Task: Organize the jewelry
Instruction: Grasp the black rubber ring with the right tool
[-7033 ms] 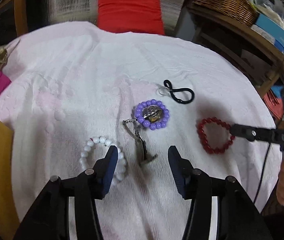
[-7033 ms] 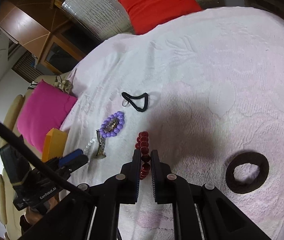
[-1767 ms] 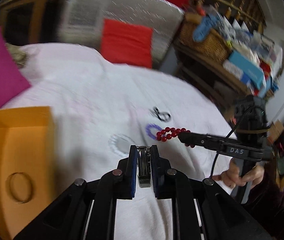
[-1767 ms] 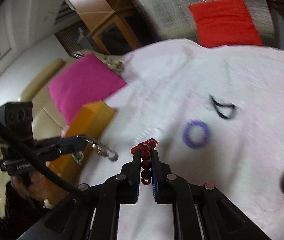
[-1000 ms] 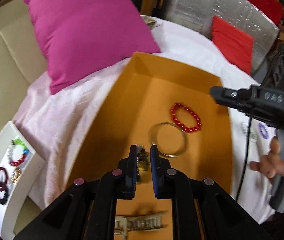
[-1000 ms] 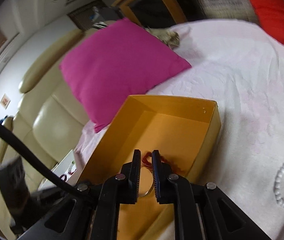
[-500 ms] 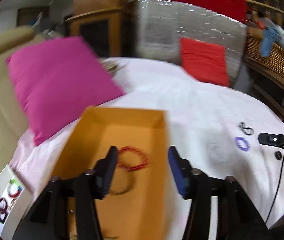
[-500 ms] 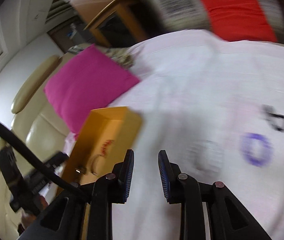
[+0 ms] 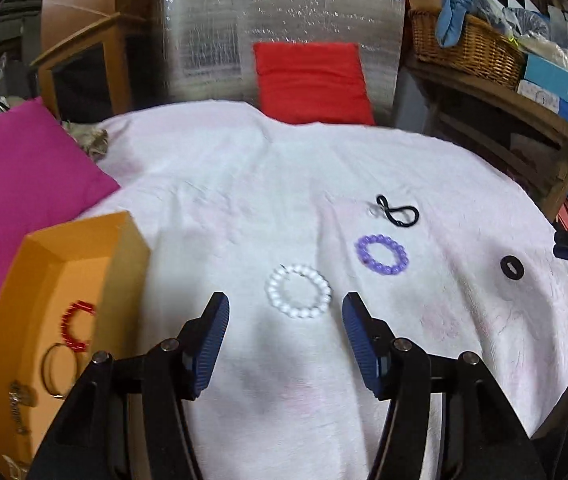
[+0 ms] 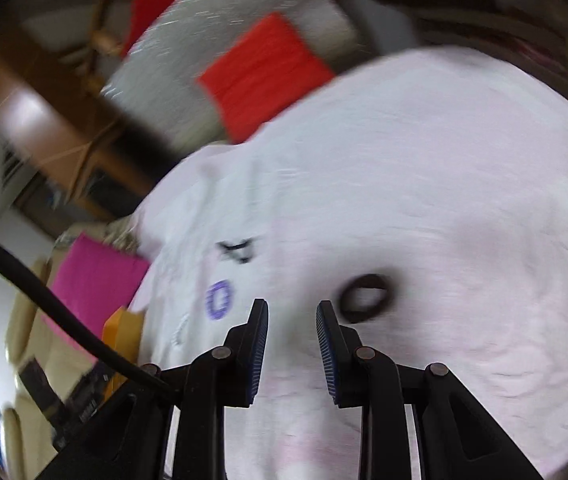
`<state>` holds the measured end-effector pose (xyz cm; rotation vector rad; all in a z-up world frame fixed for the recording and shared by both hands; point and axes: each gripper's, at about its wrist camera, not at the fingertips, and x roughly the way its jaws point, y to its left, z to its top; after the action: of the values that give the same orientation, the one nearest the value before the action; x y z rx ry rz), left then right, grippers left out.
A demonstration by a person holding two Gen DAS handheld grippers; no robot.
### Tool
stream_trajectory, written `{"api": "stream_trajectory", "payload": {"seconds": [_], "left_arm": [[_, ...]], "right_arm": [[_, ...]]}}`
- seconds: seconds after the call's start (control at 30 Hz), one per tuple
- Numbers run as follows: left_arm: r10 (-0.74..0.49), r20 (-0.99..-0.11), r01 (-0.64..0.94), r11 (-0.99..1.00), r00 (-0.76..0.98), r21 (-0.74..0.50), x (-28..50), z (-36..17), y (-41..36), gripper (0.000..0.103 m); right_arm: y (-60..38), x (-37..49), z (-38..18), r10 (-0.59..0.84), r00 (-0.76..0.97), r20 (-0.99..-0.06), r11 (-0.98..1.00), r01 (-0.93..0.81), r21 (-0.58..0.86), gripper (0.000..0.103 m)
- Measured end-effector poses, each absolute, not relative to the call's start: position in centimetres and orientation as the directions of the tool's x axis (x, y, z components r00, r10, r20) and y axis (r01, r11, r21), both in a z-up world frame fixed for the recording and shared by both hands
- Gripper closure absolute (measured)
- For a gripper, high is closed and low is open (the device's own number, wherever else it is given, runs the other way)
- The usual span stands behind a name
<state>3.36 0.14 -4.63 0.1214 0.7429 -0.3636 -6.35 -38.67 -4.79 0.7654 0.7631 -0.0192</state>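
My left gripper (image 9: 285,334) jaws are opening, empty, the watch dropped; right gripper (image 10: 292,338) released the red bracelet (image 9: 74,326) into the orange box (image 9: 124,280).

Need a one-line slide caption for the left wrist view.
Open left gripper, jaws still widening, faces white bead bracelet on the cloth; red bracelet lies in the orange box.

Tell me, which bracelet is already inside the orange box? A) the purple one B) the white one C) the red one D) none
C: the red bracelet lies in the orange box, while the white bracelet and purple bracelet lie out on the white cloth.
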Motion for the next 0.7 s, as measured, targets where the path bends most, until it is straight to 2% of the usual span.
{"api": "stream_trajectory", "payload": {"seconds": [0.1,0.23,0.43,0.53,0.57,0.7], "left_arm": [[-0.296,-0.702,0.358,0.931,0.648,-0.063,4.3,-5.4,-0.5,0.043],[-0.283,-0.71,0.36,0.932,0.645,-0.044,4.8,-5.8,-1.3,0.043],[-0.286,-0.717,0.365,0.93,0.636,-0.047,6.0,-6.3,-1.8,0.043],[-0.297,-0.708,0.37,0.927,0.641,-0.054,6.5,-6.2,-2.1,0.043],[-0.301,-0.702,0.376,0.925,0.645,-0.052,6.7,-6.1,-2.2,0.043],[-0.352,-0.673,0.402,0.911,0.65,-0.088,7.9,-5.1,-3.0,0.043]], "right_arm": [[-39.7,-6.2,-6.3,0.247,0.707,-0.662,0.722,0.322,0.613,0.075],[-40.4,-4.6,-8.9,0.273,0.652,-0.708,0.697,0.373,0.612,0.075],[-39.4,-1.6,-10.5,0.188,0.574,-0.797,0.769,0.419,0.483,0.075],[-38.6,-0.9,-10.7,0.136,0.555,-0.82,0.812,0.412,0.414,0.083],[-38.4,-0.9,-10.4,0.117,0.556,-0.823,0.822,0.412,0.395,0.09],[-38.1,-1.4,-9.4,0.11,0.597,-0.795,0.811,0.408,0.419,0.093]]}}
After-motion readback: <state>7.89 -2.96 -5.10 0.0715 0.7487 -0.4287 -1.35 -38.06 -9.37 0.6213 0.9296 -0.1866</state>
